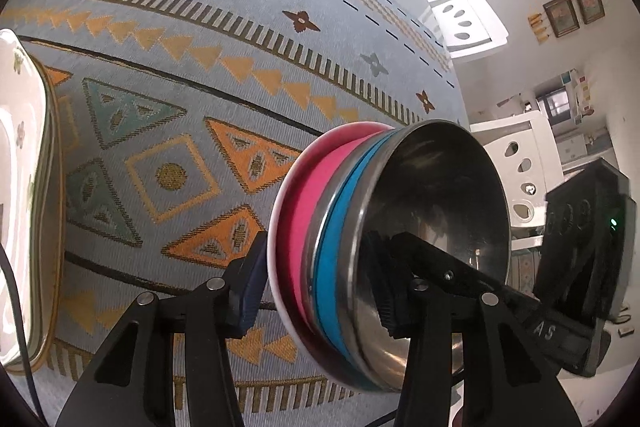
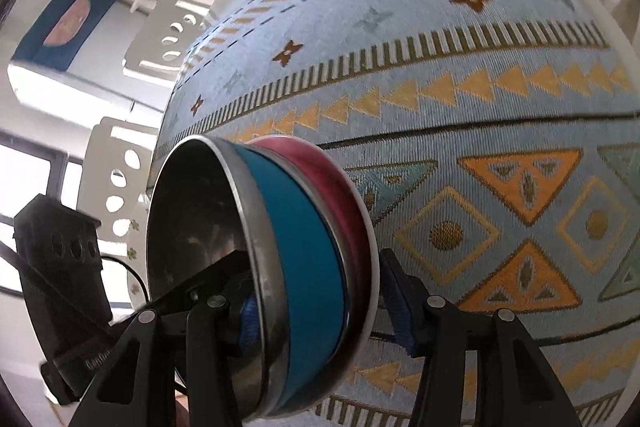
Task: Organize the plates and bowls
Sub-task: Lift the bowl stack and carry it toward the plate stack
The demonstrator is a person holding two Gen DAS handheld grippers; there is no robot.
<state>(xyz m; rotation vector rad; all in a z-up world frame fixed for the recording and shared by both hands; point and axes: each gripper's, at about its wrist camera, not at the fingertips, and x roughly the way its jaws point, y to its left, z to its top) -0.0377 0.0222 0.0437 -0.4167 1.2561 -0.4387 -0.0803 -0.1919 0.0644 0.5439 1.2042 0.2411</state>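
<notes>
Fingers (image 1: 256,291) of both grippers clamped on nested bowl stack (image 1: 336,247) at six o'clock rim; rigid, slick steel, heavy-ish, probably needs firm opposing grip.

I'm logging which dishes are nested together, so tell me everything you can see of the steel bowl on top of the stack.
The steel bowl looks like bare, shiny metal, round, with a rolled rim and an empty, reflective inside. It sits nested in a blue bowl, which sits in a pink bowl over a white plate. Both the left gripper and the right gripper clamp the stack, each with one finger inside the steel bowl, above the patterned tablecloth.
</notes>
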